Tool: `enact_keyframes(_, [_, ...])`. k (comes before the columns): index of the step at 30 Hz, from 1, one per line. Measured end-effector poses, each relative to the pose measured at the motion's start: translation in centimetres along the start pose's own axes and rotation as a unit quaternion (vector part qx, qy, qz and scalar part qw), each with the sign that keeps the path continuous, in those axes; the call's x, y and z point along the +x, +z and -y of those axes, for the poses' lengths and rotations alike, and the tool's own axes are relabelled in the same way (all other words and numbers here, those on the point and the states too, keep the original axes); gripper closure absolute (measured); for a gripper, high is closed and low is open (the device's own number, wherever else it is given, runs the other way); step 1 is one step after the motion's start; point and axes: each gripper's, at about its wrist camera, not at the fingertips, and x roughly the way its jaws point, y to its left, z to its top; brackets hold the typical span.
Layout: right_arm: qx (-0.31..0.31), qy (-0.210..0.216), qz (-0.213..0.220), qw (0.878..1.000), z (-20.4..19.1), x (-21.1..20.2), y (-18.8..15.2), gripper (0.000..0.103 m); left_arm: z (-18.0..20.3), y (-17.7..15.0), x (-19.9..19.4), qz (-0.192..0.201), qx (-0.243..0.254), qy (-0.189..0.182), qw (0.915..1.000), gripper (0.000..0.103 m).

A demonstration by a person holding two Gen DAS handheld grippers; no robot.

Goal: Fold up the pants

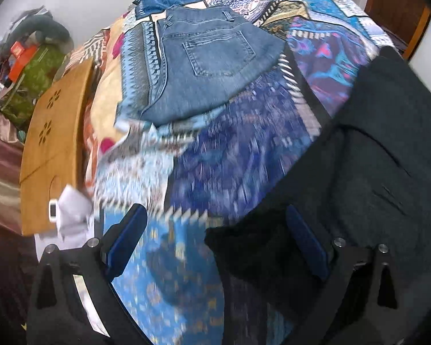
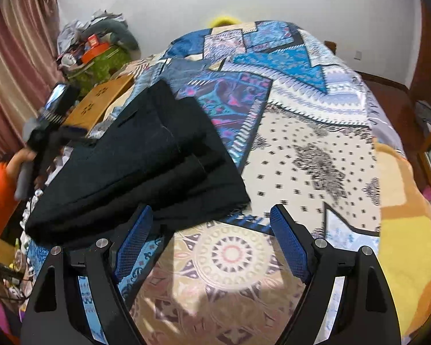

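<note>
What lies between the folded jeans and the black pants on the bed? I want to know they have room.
Only patterned bedspread: the left wrist view shows a bare stretch between the jeans and the black pants.

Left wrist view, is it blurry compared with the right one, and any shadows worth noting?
Left wrist view: motion smear across the bedspread, folded jeans fairly readable. Right wrist view: sharper on the black pants, with a soft shadow on the bedspread between the open right gripper fingers.
</note>
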Motion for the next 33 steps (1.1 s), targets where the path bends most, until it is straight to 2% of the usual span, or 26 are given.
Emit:
enact_keyframes(5, [-0.006,-0.005,0.016,1.000,-0.3,-1.6,0.0,0.022,1.4,-3.5,-3.6,0.019,-0.001,-0.019,0.9996,0.005])
enact_keyframes(10, [-0.014,0.000,0.030,0.999,-0.9,-2.4,-0.1,0.022,3.6,-6.0,-6.2,0.037,-0.007,-0.057,0.9977,0.005])
enact_keyframes(13, [-0.022,-0.002,0.031,0.999,-1.3,-2.5,-0.2,0.022,4.8,-6.8,-7.2,0.049,-0.012,-0.069,0.9964,0.005])
enact_keyframes(17, [-0.028,-0.006,0.030,0.999,-1.3,-2.4,-0.4,0.022,5.9,-7.1,-7.7,0.046,-0.020,-0.089,0.9948,0.005])
enact_keyframes(21, [-0.026,-0.014,0.027,0.999,-0.7,-2.3,-0.4,0.022,6.5,-6.5,-8.5,0.060,-0.009,-0.083,0.9947,0.006])
enact_keyframes(24, [-0.027,-0.020,0.030,0.999,-0.5,-2.2,0.2,0.022,6.1,-5.0,-9.5,0.077,-0.013,-0.114,0.9904,0.006])
enact_keyframes(27, [-0.031,-0.022,0.031,0.999,-0.4,-1.8,0.9,0.022,6.2,-3.4,-9.9,0.089,-0.007,-0.114,0.9894,0.006])
enact_keyframes(33, [-0.040,-0.012,0.030,0.999,-0.2,0.6,3.0,0.022,7.3,1.0,-7.6,0.081,0.005,-0.121,0.9893,0.007])
